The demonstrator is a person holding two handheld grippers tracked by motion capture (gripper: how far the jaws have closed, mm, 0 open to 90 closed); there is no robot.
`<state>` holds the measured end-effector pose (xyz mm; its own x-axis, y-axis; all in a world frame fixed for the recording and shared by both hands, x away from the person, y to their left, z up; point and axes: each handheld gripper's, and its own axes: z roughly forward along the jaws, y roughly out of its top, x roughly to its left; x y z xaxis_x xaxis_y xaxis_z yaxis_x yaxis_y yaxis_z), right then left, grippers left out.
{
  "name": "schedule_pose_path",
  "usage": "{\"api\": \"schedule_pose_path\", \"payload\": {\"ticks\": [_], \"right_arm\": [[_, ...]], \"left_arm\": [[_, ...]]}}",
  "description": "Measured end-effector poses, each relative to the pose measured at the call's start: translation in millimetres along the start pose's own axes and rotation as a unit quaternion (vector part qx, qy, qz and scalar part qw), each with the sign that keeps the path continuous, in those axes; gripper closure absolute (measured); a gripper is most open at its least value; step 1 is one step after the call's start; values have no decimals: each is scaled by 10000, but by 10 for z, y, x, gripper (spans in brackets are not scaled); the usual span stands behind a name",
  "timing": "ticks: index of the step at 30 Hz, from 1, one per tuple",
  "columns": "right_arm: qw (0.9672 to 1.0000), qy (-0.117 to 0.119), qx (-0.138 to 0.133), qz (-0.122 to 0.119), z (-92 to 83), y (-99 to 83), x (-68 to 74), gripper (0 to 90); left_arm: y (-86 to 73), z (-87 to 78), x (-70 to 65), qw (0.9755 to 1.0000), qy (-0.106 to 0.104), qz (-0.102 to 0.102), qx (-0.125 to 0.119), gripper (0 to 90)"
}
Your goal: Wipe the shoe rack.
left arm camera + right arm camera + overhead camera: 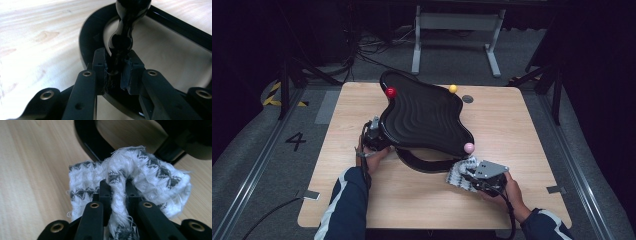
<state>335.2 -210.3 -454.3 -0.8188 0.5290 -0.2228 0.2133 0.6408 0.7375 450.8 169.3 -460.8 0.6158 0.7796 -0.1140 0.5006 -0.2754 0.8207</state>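
A glossy black wavy board [422, 117] stands tilted on a curved black base [422, 162] on the wooden table. My left gripper [373, 134] is at the board's left edge. In the left gripper view the left gripper [115, 72] is shut on the board's shiny black rim [122, 35]. Near the board's front right corner my right gripper [468, 172] is shut on a white cloth with a grey pattern [458, 175]. In the right gripper view the bunched cloth [150, 175] is pinched in the right gripper [117, 192], close to the black base [90, 142].
A red ball [390, 92], a yellow ball [453, 88] and a pink ball [469, 147] sit at the board's corners. The table [532, 130] has bare wood to the right and front. A grey frame [457, 30] stands on the floor behind.
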Motion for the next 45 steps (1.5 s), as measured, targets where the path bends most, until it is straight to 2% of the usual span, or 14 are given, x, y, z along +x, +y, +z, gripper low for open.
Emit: {"api": "schedule_pose_path", "payload": {"ticks": [1, 3, 5, 7, 13, 18, 19, 24, 27, 29, 34, 37, 39, 45], "right_arm": [[10000, -31, -5, -1, -4, -15, -24, 808], [9999, -114, 19, -83, -1, -32, -56, 808], [9998, -181, 19, 3, -3, -47, -92, 808], [9996, -291, 34, 11, -4, -64, -129, 808], [9991, -382, 47, 154, -1, -113, -227, 808], [9986, -460, 21, 267, -15, -144, -279, 808], [9986, -472, -7, 256, -23, -144, -287, 808], [9981, -508, -175, 310, -82, -119, -290, 808], [9979, -516, -220, 317, -78, -122, -305, 809], [9978, -461, -275, 395, -77, -128, -318, 808], [9967, -690, -312, 294, -119, -111, -326, 809], [9957, -730, -348, 457, -191, -130, -366, 809], [9946, -743, -399, 613, -240, -153, -392, 810], [9912, -1041, -598, 550, -384, -119, -441, 812]], "left_arm": [[-13, -29, -11, 10000, 45, 61, 31, 747], [-75, -94, -66, 10000, -48, -3, 1, 747], [-106, -153, -119, 9997, -79, 198, 71, 747], [-155, -208, -193, 9995, -179, 238, 66, 747], [-245, -332, -354, 9982, -283, 506, 168, 746], [-352, -454, -498, 9967, -478, 632, 183, 745], [-373, -467, -537, 9969, -528, 553, 165, 745], [-419, -502, -654, 9956, -547, 725, 214, 725], [-428, -449, -677, 9955, -494, 773, 226, 679], [-421, -407, -681, 9948, -536, 859, 90, 675], [-386, -324, -699, 9936, -529, 997, 71, 631], [-406, -332, -669, 9938, -571, 933, 214, 668], [-417, -339, -662, 9933, -570, 983, 194, 708], [-430, -345, -656, 9925, -628, 1031, 171, 745]]}}
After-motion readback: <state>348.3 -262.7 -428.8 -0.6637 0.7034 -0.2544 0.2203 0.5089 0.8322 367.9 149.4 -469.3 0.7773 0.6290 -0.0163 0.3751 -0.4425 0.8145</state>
